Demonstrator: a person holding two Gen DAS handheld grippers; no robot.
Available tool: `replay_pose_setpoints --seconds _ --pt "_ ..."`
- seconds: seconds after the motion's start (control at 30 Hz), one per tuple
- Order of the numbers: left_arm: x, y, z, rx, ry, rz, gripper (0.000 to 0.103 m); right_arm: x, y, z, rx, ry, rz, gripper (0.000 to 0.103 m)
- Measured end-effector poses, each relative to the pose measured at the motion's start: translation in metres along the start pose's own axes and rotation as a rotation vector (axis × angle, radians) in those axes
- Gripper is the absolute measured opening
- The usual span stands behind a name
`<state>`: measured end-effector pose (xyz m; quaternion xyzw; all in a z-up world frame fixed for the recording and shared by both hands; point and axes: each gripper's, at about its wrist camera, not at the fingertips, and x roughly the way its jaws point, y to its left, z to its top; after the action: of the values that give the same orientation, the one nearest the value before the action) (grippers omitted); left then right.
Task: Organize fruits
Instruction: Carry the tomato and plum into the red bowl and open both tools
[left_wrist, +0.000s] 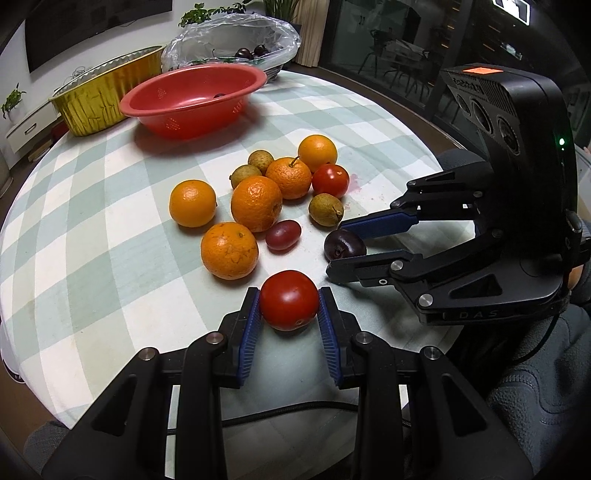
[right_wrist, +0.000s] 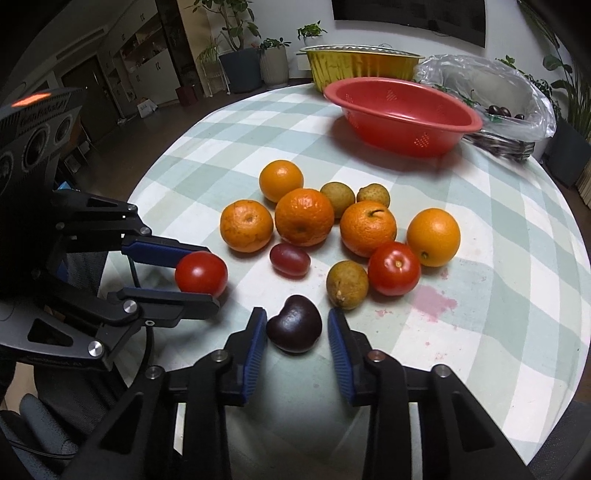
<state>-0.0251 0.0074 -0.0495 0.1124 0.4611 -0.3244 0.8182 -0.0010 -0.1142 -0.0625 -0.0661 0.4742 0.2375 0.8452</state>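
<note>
Both pairs of fingers differ: left gripper (left_wrist: 289, 301) clamps a tomato (left_wrist: 289, 299); right gripper (right_wrist: 296, 326) straddles a cherry (right_wrist: 294, 329), apart.

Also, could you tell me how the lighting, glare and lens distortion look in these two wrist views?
Left wrist view: strong fisheye bend with dark corners; bright glare spots on the tomato between the left gripper pads; table edge curves. Right wrist view: same vignette; soft shadow under the red basket, dull highlight on the dark cherry at the right gripper; background plants slightly soft.
</note>
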Motion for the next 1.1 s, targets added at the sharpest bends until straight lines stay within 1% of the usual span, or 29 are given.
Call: replay_pose_setpoints --seconds 0.07,0.27,0.4,0.5,0.63,0.77,0.87,1.0,1.1 --pt "0.000 0.000 0.000 -0.001 0.000 0.000 0.029 0.000 0.000 0.000 0.001 0.001 0.007 0.032" --pt "-0.002 0.001 0.002 -0.002 -0.006 0.000 0.029 -0.003 0.001 -0.001 -0.001 -0.001 0.008 0.031" --pt "-0.008 0.005 0.006 -0.006 -0.022 0.001 0.029 -0.012 0.002 -0.001 0.000 -0.018 0.026 0.031" --pt "-0.013 0.009 0.012 -0.008 -0.037 0.005 0.029 -0.020 -0.002 0.001 0.019 -0.036 0.047 0.031" --pt "-0.019 0.017 0.024 -0.006 -0.057 0.015 0.029 -0.030 -0.017 0.008 0.071 -0.062 0.067 0.031" --pt "-0.025 0.028 0.042 -0.001 -0.083 0.034 0.029 -0.041 -0.035 0.015 0.107 -0.090 0.047 0.031" --pt "-0.030 0.038 0.061 0.009 -0.106 0.054 0.029 -0.050 -0.057 0.023 0.146 -0.117 0.026 0.031" --pt "-0.034 0.055 0.087 0.017 -0.126 0.080 0.029 -0.067 -0.086 0.040 0.189 -0.175 -0.024 0.031" --pt "-0.036 0.067 0.112 0.027 -0.142 0.093 0.029 -0.077 -0.101 0.056 0.204 -0.218 -0.043 0.031"
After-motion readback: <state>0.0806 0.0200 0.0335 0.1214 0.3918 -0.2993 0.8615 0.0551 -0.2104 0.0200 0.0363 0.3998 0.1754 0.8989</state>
